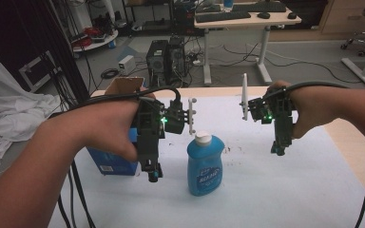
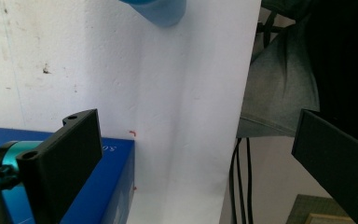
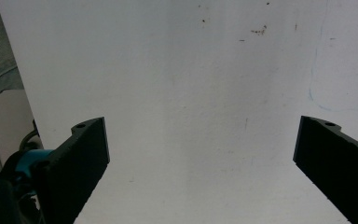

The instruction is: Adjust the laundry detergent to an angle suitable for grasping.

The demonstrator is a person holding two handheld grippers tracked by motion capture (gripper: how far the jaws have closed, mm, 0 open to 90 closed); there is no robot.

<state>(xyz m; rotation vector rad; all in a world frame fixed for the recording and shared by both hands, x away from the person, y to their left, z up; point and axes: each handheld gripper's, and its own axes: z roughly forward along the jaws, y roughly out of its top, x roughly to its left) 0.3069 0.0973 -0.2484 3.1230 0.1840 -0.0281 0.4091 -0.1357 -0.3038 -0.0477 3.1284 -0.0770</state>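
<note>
Blue bottle [image 1: 205, 165] upright between left tool [image 1: 153, 175] and right tool [image 1: 278, 149], both spread wide, nothing gripped

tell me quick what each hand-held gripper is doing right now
left hand-held gripper: open, holding nothing, above the blue box.
right hand-held gripper: open, holding nothing, over the white table cover.
</note>
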